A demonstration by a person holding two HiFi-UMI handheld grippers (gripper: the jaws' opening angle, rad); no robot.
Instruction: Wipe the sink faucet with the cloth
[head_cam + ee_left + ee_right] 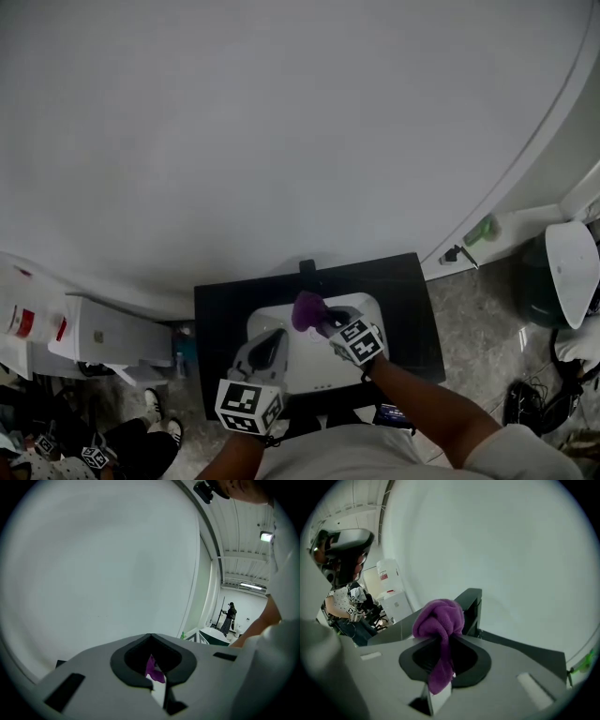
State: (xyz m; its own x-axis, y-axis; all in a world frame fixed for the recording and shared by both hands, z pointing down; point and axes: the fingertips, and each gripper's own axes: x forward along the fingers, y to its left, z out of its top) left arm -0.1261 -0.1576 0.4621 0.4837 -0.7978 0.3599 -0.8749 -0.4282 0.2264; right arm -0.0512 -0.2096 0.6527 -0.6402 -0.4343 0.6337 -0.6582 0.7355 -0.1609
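Wall (281, 122) — right fingers (480, 665) tight on cloth (439, 620)

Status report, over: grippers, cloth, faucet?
Right gripper shut on cloth. Left gripper shut, empty. Faucet just ahead of cloth, nothing between.

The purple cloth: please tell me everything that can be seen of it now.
The purple cloth looks soft and fleecy, like a small towel. It is bunched into a knotted lump, and one tail hangs down between the jaws of the right gripper, which are shut on it. In the head view it sits over the far end of the white sink, set in a black counter. Whether it touches the faucet cannot be told.
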